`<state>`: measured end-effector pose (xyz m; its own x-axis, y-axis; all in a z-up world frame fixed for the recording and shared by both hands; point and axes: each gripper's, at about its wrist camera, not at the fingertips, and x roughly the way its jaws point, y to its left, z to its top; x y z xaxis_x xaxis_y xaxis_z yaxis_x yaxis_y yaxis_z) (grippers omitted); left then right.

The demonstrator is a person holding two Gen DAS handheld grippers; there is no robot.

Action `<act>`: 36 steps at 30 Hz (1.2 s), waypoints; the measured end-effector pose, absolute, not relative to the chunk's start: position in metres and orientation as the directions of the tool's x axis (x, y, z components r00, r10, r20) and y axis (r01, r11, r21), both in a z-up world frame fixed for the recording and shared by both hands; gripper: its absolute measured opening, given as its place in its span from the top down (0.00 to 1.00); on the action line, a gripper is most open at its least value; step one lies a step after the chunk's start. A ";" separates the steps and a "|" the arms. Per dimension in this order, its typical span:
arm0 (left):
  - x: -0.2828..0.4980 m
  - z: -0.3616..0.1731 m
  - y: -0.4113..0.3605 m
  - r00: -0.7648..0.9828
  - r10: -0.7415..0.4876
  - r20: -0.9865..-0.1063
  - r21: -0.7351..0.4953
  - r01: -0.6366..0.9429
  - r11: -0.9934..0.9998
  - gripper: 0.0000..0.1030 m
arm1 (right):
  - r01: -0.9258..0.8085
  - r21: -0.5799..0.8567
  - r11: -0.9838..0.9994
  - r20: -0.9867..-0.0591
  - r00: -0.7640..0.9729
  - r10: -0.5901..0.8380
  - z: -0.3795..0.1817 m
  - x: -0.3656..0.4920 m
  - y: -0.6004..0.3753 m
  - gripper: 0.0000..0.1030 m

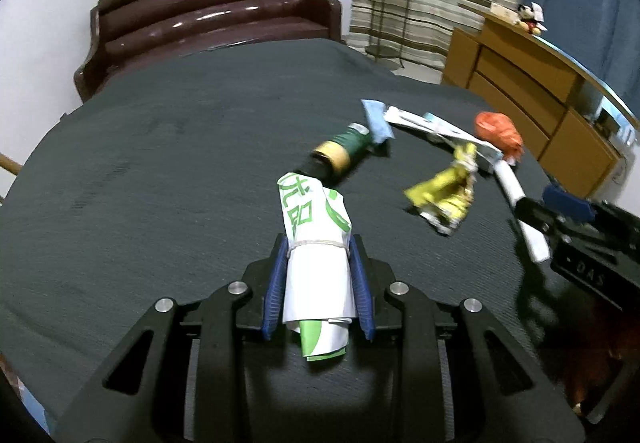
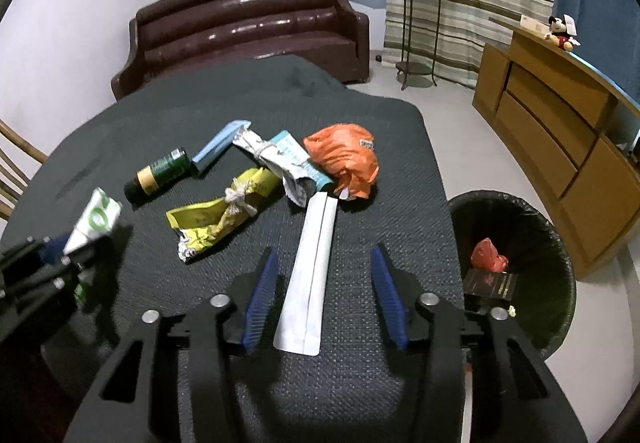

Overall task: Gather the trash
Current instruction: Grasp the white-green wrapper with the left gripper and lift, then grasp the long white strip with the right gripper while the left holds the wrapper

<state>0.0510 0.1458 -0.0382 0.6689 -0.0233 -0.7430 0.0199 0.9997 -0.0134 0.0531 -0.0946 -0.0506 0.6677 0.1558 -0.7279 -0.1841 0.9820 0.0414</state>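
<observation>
Currently we note the left gripper pinching the white-and-green wrapper, held above the dark table; the right gripper has its fingers spread either side of the white pouch lying flat; the bin stands just beside the table on the right.
</observation>
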 end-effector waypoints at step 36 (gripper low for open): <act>0.062 -0.008 0.056 0.747 -0.145 -0.649 -0.038 0.158 0.987 0.71 | -0.062 0.026 0.998 -0.606 0.793 0.065 -0.018 0.030 -0.177 0.82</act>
